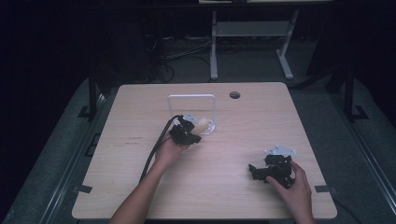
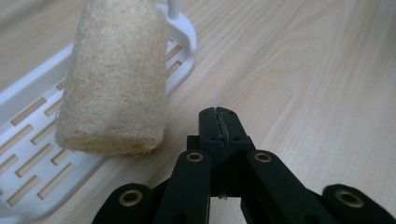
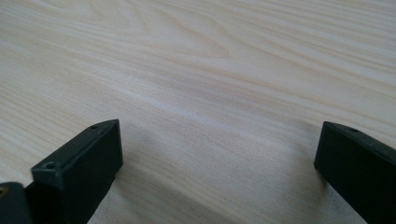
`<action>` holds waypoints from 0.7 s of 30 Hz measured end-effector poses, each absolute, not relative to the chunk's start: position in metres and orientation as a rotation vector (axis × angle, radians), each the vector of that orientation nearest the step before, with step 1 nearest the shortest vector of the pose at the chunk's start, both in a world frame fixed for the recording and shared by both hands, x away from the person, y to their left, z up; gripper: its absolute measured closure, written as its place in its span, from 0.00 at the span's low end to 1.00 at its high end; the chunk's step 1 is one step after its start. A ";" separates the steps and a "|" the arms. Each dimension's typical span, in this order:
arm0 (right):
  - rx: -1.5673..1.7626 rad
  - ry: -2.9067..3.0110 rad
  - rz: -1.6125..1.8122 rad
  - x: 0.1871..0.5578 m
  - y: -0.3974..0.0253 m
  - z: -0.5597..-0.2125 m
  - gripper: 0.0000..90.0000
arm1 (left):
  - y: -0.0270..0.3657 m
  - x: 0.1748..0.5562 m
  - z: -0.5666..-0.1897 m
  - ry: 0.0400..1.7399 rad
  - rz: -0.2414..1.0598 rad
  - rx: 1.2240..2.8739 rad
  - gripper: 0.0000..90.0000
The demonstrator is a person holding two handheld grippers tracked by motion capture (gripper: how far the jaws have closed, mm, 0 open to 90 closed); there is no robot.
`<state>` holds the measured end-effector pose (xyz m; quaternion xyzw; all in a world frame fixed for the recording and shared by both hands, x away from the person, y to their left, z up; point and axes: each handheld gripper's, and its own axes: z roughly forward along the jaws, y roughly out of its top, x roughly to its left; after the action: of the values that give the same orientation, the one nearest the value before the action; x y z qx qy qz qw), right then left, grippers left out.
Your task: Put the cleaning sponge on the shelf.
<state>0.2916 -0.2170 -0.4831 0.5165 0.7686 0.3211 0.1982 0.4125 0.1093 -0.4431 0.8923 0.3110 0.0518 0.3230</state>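
The left gripper has its jaws pressed together with nothing between, just beside the loofah sponge; the sponge sits on the white rack near its edge; the right gripper is spread wide over bare table, well apart.

Dim overall in the high view, with only the desk lit, evenly and from above; black toward the upper corners and both side edges. Slightly soft and grainy throughout, small details smeared. Mild pale sheen at centre frame on the wood. Much brighter in the left gripper view: crisp on the sponge fibres at upper left, blurred on the black linkage of the left tool along the bottom edge. Bright and soft in the right gripper view, with a faint glare streak across the middle, diffuse shadows beside the right tool, and defocused grain toward the top.
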 end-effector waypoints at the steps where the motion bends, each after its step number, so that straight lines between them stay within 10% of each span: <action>1: 1.445 2.151 0.898 0.292 -0.217 -0.483 0.01 | 0.110 0.413 -0.444 0.821 0.141 2.348 1.00; 21: 1.445 2.151 0.899 0.292 -0.217 -0.483 0.01 | 0.139 0.430 -0.447 0.931 0.235 2.332 1.00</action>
<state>0.2916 -0.2170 -0.4831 0.5165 0.7687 0.3211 0.1982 0.4304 0.1387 -0.4472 0.8806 0.3515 0.0887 0.3050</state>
